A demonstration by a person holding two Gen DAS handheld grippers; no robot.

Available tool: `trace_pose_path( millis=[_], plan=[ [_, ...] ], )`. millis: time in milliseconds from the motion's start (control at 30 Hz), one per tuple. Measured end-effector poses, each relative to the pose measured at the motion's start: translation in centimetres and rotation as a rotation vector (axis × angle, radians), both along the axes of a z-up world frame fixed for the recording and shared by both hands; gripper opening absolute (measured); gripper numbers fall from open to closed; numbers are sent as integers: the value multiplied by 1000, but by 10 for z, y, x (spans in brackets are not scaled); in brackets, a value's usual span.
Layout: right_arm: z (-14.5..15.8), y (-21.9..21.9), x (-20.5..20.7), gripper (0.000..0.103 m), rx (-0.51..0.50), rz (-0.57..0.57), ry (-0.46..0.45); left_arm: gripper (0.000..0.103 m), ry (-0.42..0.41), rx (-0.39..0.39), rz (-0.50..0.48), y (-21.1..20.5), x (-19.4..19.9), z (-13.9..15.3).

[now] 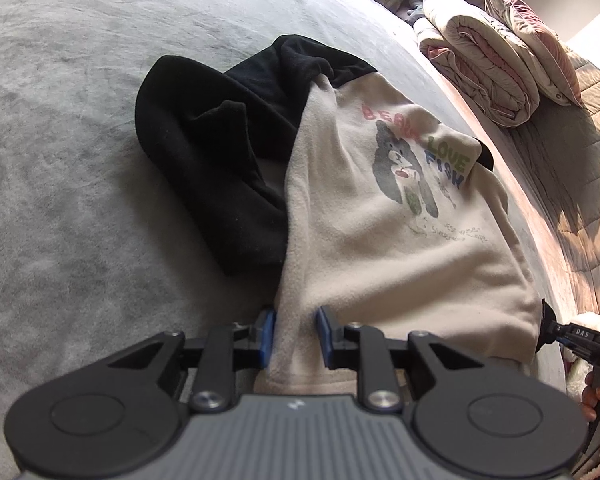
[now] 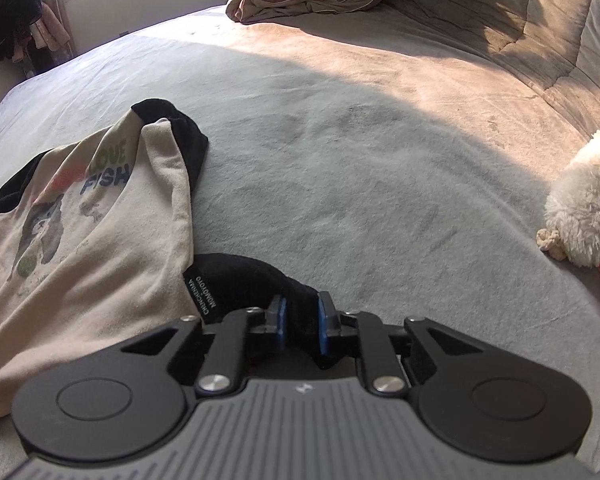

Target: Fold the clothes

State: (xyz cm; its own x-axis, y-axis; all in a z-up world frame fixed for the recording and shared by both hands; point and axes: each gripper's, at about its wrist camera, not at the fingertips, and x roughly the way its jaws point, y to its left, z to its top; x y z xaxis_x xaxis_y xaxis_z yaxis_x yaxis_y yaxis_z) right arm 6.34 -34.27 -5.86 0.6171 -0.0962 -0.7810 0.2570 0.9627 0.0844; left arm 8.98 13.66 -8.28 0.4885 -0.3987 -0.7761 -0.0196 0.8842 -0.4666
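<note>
Gripping the sweatshirt (image 1: 380,248) hem: left gripper (image 1: 296,336) pinches cream fabric, right gripper (image 2: 302,326) clamps the black cuff (image 2: 256,280); next, judged, fold over.

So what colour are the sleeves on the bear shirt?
Black sleeves on a cream shirt; clearest in the left wrist view.

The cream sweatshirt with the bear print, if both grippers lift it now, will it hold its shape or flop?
Probably flop: the sweatshirt lies in soft folds on the bed. Its fleecy nap suggests the pads won't slip. The loose black sleeve would likely dangle when raised.
</note>
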Motion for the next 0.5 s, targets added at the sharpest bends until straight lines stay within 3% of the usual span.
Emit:
trace_pose_path(
  millis=[500],
  plan=[
    [22,-52,57,16,-134,-119,-59,22,22,-13,1,1,11,-1]
  ],
)
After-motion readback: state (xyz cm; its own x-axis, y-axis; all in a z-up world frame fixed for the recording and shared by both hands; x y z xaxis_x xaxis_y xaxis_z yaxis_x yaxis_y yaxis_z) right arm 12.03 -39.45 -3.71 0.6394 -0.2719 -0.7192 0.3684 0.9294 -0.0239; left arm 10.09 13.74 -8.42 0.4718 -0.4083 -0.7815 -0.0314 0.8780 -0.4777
